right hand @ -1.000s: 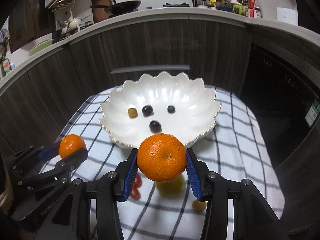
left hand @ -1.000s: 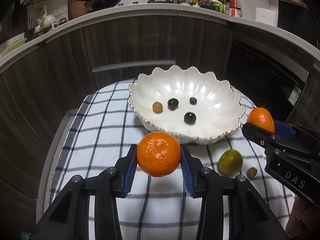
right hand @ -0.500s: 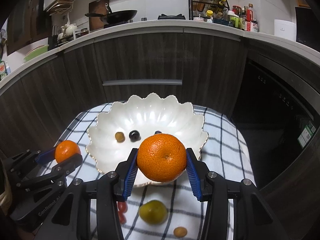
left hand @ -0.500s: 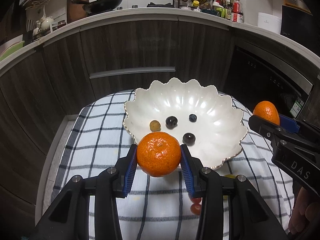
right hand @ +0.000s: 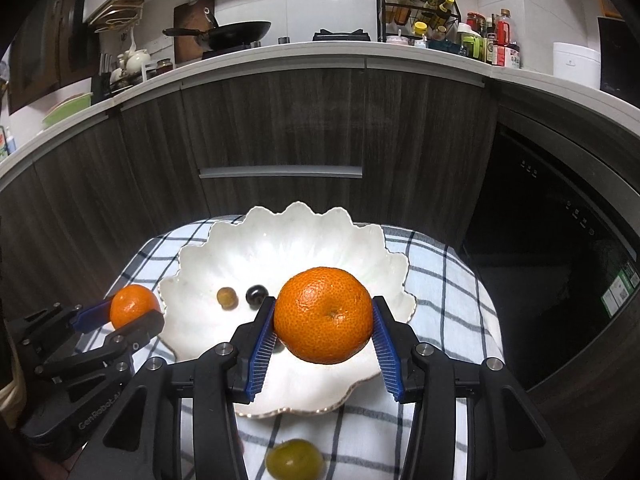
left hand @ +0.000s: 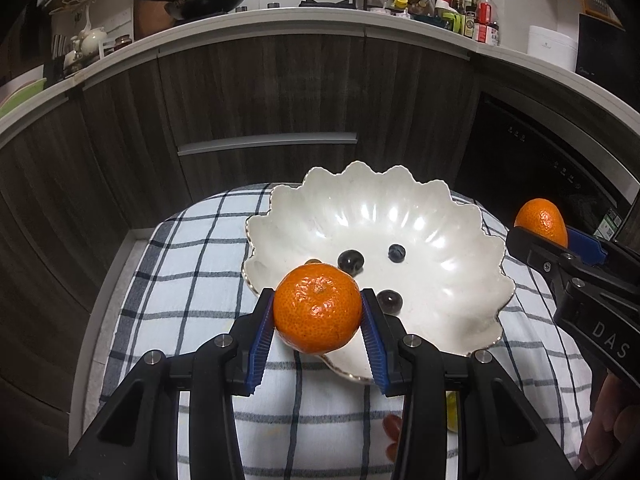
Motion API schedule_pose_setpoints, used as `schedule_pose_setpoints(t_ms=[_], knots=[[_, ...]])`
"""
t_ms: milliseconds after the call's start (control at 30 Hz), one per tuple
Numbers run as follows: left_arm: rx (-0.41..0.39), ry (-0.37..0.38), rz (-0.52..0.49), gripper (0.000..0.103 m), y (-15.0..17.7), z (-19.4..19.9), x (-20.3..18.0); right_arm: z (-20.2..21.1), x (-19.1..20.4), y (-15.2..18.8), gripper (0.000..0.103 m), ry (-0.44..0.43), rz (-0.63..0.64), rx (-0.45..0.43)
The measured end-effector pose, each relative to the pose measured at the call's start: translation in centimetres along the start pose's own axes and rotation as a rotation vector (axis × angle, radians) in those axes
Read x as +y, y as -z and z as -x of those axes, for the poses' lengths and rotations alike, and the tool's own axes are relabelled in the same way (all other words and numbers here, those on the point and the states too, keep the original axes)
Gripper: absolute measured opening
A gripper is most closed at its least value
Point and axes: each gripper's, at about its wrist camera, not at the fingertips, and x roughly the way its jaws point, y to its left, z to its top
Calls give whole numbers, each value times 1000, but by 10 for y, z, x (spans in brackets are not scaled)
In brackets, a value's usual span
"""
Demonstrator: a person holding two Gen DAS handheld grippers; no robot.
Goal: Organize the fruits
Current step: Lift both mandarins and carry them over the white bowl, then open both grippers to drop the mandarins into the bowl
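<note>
Now both tangerines (left hand: 317, 307) (right hand: 323, 314) over bowl (left hand: 448, 240).

Checked cloth (left hand: 192, 280) under white bowl (left hand: 440, 216)

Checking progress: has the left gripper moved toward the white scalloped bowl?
Yes. The left gripper with its orange mandarin has advanced over the white scalloped bowl's near rim.

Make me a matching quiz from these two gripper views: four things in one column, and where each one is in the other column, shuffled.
Things:
1. left gripper's mandarin
2. green fruit
3. dark grapes
4. frying pan

Places:
A. on the kitchen counter
B. inside the white bowl
C. clamped between blue pads
D. on the checked cloth, in front of the bowl

Pairs: 1-C, 2-D, 3-B, 4-A
</note>
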Motion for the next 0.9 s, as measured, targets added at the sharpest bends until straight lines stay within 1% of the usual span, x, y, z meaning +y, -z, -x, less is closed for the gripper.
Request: schedule_pose_setpoints(t_ms=[467, 600, 667, 767, 900], knots=[[36, 6, 9, 41, -6, -29, 3, -28, -4, -6, 47, -7, 5, 28], [41, 12, 17, 42, -7, -34, 5, -36, -2, -8, 47, -12, 9, 35], [40, 29, 20, 42, -8, -36, 6, -39, -1, -9, 47, -15, 12, 40], [38, 21, 11, 42, -8, -37, 5, -43, 0, -9, 47, -11, 20, 43], [58, 24, 15, 42, -6, -43, 5, -49, -2, -9, 48, -6, 12, 56]])
